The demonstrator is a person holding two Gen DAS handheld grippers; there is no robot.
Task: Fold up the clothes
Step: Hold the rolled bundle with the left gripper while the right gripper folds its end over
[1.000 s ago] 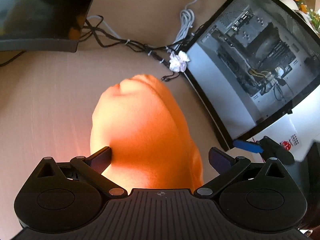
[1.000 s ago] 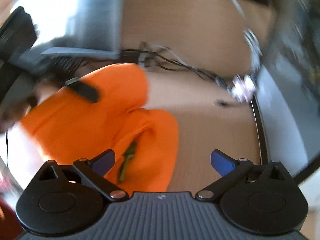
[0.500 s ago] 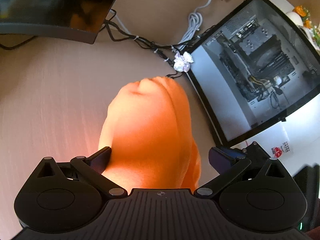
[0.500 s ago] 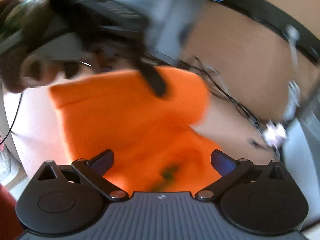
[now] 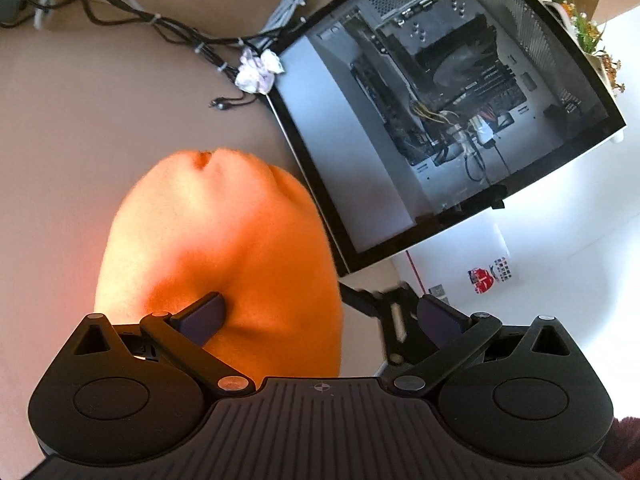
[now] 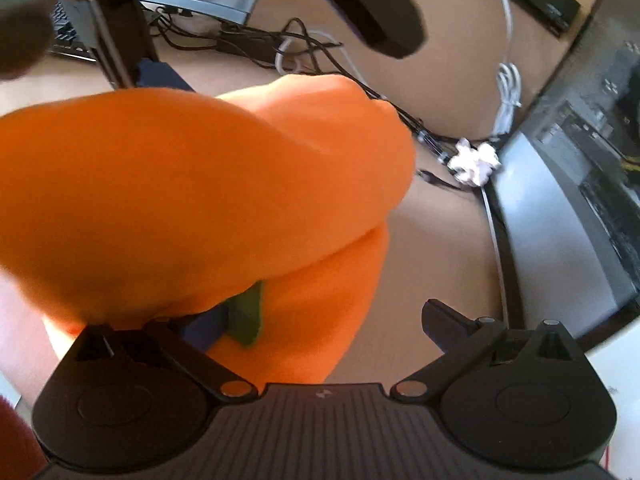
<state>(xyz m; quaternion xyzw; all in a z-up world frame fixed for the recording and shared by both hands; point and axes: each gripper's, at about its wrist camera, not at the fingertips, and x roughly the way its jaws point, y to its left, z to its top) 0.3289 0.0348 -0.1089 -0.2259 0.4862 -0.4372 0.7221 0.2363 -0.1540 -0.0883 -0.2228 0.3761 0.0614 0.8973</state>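
lying bunched on the tan desk (image 5: pixel 72 152), the orange garment (image 5: pixel 224 248) sits just beside a glass-sided computer case (image 5: pixel 440 120). the left gripper (image 5: pixel 320 316) hangs over it with fingers spread wide, released. the right gripper (image 6: pixel 320 320) is likewise spread apart, gripping nothing, the garment's green tag (image 6: pixel 246 314) near its left finger. cables (image 5: pixel 160 24) trail behind.
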